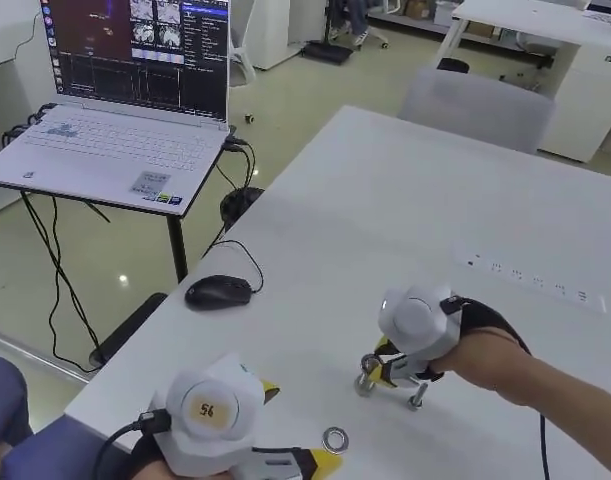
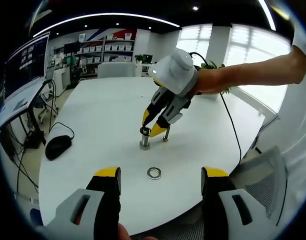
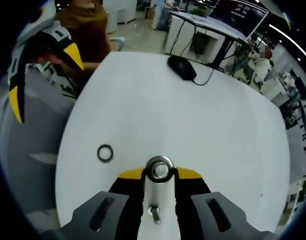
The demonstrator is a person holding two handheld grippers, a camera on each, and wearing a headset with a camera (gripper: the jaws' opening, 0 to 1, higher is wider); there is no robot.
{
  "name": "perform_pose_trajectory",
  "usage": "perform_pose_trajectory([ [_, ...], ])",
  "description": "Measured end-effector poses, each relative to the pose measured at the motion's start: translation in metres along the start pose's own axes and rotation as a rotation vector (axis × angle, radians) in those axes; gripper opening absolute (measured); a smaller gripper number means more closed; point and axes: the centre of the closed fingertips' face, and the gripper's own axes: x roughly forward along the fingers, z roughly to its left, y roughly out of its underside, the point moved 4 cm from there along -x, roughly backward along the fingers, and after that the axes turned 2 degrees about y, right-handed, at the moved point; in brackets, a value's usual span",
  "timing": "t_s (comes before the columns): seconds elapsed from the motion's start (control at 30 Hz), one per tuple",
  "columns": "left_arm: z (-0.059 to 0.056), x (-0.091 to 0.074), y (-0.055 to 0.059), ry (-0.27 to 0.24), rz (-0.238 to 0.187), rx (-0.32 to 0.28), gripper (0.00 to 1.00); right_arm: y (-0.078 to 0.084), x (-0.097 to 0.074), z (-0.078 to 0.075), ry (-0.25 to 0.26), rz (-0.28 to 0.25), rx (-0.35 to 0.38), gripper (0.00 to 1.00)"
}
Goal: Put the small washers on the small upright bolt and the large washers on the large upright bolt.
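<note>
The white counter (image 1: 385, 200) carries everything. The right gripper (image 3: 160, 173) has its jaws narrowed on a large washer (image 3: 160, 160) sitting atop the large bolt (image 2: 144, 141). The small bolt (image 2: 166, 134) stands just beside the large bolt. The left gripper (image 2: 161, 173) has its jaws wide and holds nothing. A loose washer (image 2: 154, 173) lies flat between their tips, near the large bolt.

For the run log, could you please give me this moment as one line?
right gripper: holds washer at large bolt top | left gripper: open, near loose washer
</note>
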Motion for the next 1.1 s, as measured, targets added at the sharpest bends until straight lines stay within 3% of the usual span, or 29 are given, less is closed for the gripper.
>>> perform_pose_trajectory([
  [0.3,0.000,-0.002,0.003,-0.004,0.002,-0.006,0.65,0.006,0.012,0.001,-0.017,0.025,0.015,0.23],
  [0.5,0.001,-0.003,0.004,-0.007,0.002,-0.007,0.65,0.014,0.028,0.002,-0.027,0.053,0.078,0.23],
  [0.77,0.003,-0.006,0.003,-0.012,0.002,-0.007,0.65,0.018,0.042,0.006,-0.005,0.076,0.099,0.24],
  [0.9,0.003,-0.006,0.004,-0.013,0.002,-0.005,0.64,0.019,0.040,0.008,-0.001,0.077,0.088,0.24],
  [1.1,0.002,-0.007,0.004,-0.014,0.002,-0.007,0.64,0.021,0.027,0.006,0.016,0.055,0.127,0.28],
])
